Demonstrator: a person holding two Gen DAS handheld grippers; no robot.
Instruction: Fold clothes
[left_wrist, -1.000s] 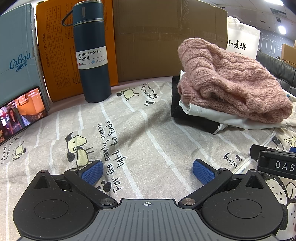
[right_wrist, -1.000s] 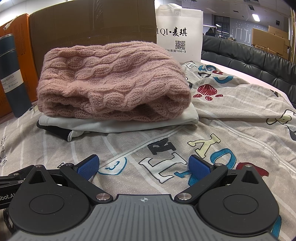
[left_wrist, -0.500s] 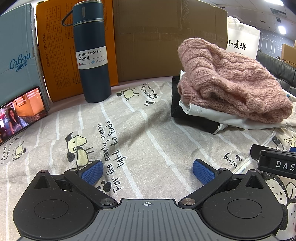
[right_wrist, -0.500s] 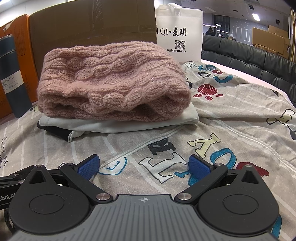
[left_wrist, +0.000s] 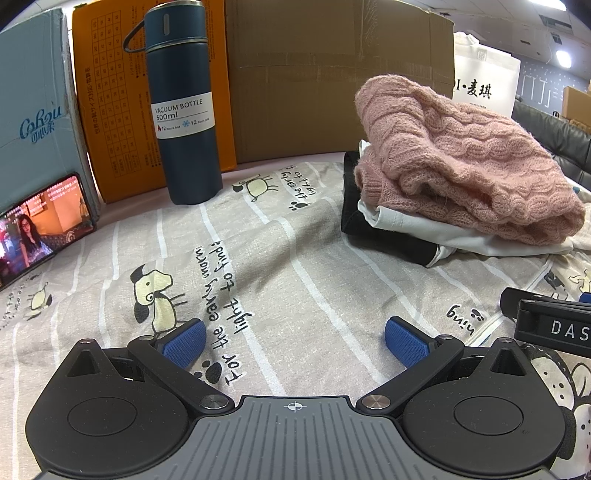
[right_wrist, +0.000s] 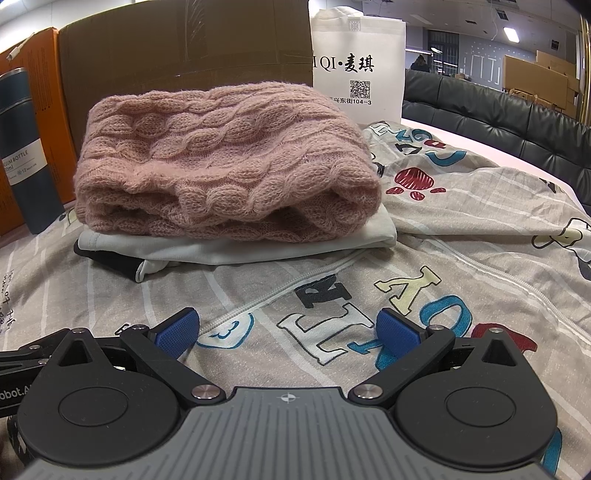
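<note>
Comparing earlier left-wrist frames shows no change; left gripper (left_wrist: 293, 341) stays wide, empty, over the printed cloth (left_wrist: 295, 266); folded pile (left_wrist: 461, 192) sits ahead-right, suggesting folding is done or paused. Right-wrist view: right gripper (right_wrist: 286, 326) wide, empty; pile (right_wrist: 229, 166) directly ahead; lower garments mostly hidden.

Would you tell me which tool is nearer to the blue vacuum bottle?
Left. The left tool has the vacuum bottle ahead, slightly left; from the right tool the bottle stands far off at the left edge, beyond the pink sweater.
</note>
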